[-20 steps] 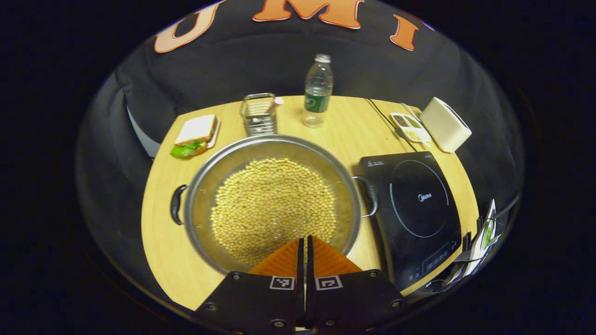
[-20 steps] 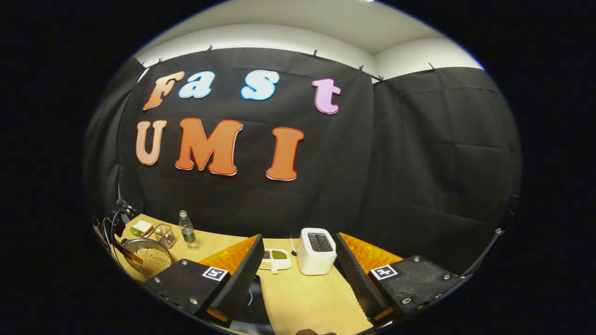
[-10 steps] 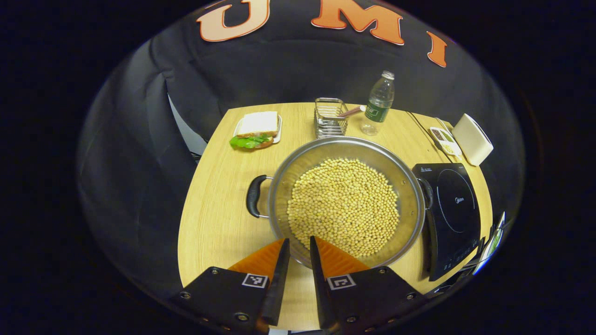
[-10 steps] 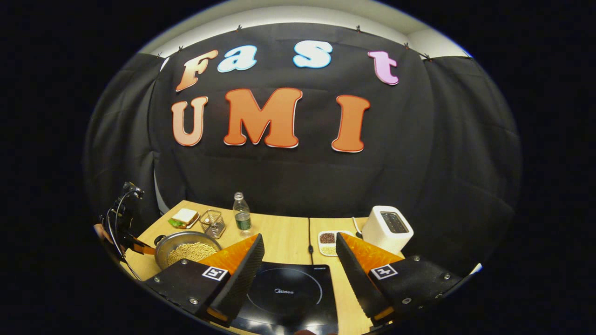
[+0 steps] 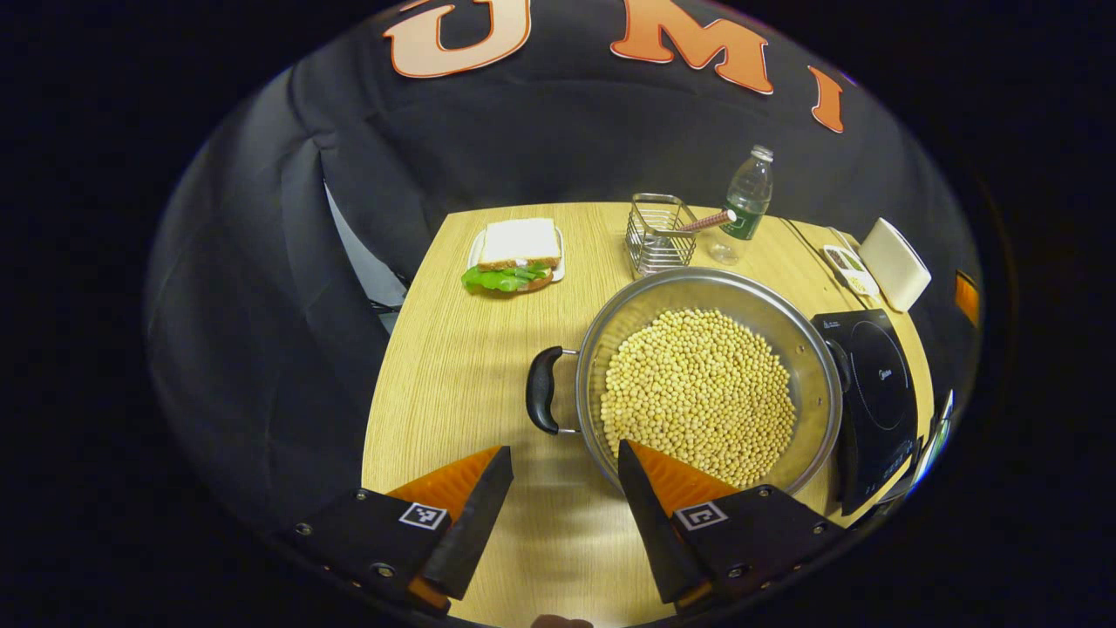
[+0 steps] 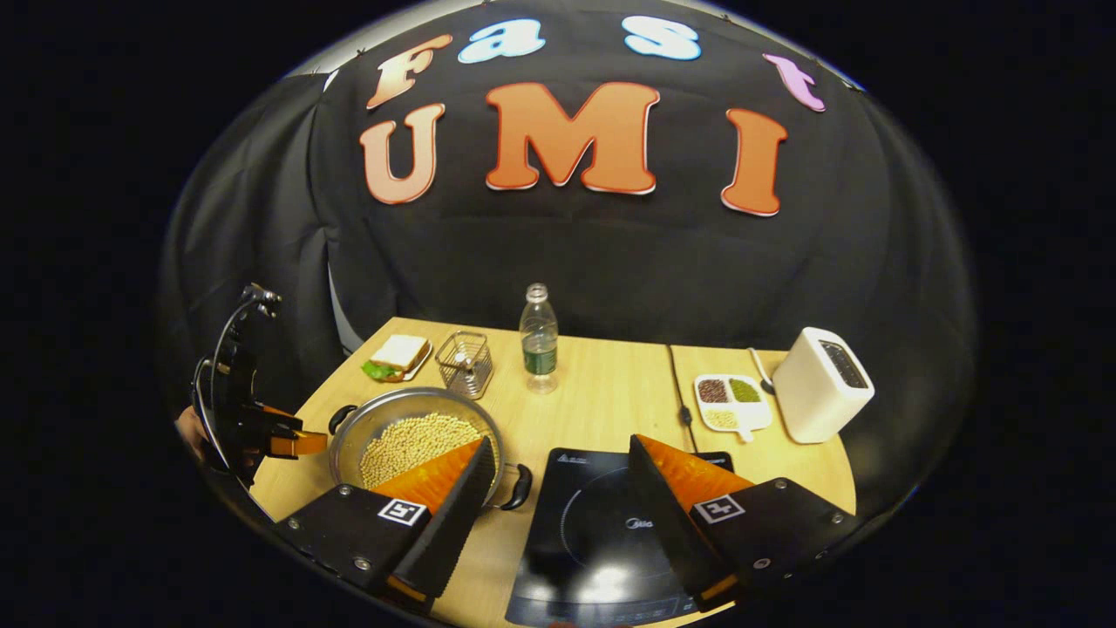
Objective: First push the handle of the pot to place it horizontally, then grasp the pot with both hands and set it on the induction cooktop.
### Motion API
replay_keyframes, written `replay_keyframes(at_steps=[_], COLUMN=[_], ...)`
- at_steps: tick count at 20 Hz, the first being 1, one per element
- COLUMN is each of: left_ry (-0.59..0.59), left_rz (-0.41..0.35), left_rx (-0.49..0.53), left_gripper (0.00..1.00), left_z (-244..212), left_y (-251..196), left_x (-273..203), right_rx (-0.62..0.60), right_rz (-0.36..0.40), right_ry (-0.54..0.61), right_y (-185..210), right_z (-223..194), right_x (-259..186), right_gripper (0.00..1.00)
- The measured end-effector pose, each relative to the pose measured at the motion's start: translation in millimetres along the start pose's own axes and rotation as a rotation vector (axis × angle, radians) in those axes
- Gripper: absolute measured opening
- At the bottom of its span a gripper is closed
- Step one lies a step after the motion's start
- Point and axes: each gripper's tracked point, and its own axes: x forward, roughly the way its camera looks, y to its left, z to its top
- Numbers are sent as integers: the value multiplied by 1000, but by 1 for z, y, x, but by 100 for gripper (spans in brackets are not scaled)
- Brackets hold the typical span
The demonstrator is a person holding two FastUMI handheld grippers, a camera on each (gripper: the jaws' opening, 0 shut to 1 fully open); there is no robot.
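A wooden surface (image 5: 453, 366) is seen filling the middle of the left gripper view. On it, right of centre, a wide steel pot (image 5: 708, 384) full of pale beans (image 5: 697, 392) is set, with one dark handle (image 5: 542, 390) pointing to the left of the frame and the opposite handle (image 6: 519, 487) shown at lower centre of the right gripper view. The black induction cooktop (image 5: 874, 392) lies just beside the pot at the right edge of the frame; whether the two touch cannot be told. A white toaster (image 6: 819, 397) stands at the right of the right gripper view, with a small divided dish (image 6: 731, 403) just to its left. Toward the upper middle of the left gripper view a sandwich on a plate (image 5: 516, 255), a wire basket (image 5: 658, 234) and a plastic bottle (image 5: 743, 206) are placed. The left gripper (image 5: 558, 471) is held at the bottom of its view with its fingers spread wide and nothing between them, the right finger overlapping the pot's near rim. The right gripper (image 6: 558, 458) is likewise held wide open and empty at the bottom of its view, in front of the cooktop.
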Motion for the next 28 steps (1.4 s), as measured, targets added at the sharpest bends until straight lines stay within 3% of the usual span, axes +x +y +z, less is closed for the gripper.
replay_keyframes(at_steps=[5,8,15,19,22,27,28], left_ry=[-7,6,6,12,5,23,29], left_rz=[-42,-41,-14,-26,-47,-34,-19], left_rx=[-6,8,33,36,49,66,67], left_gripper=[80,92,90,90,90,90,88], left_z=[9,9,14,15,17,14,12], left_y=[-1,-1,10,5,-2,-1,4], left_x=[10,19,40,59,69,80,84], right_rx=[21,27,6,-1,-9,72,75], right_rz=[30,31,4,-24,-29,-4,-2], right_ry=[167,232,350,386,390,413,422], right_y=[37,52,61,56,52,51,51], right_z=[-40,-58,-102,-118,-123,-127,-129], right_x=[44,60,99,115,121,135,137], right_gripper=[96,96,94,85,70,61,64])
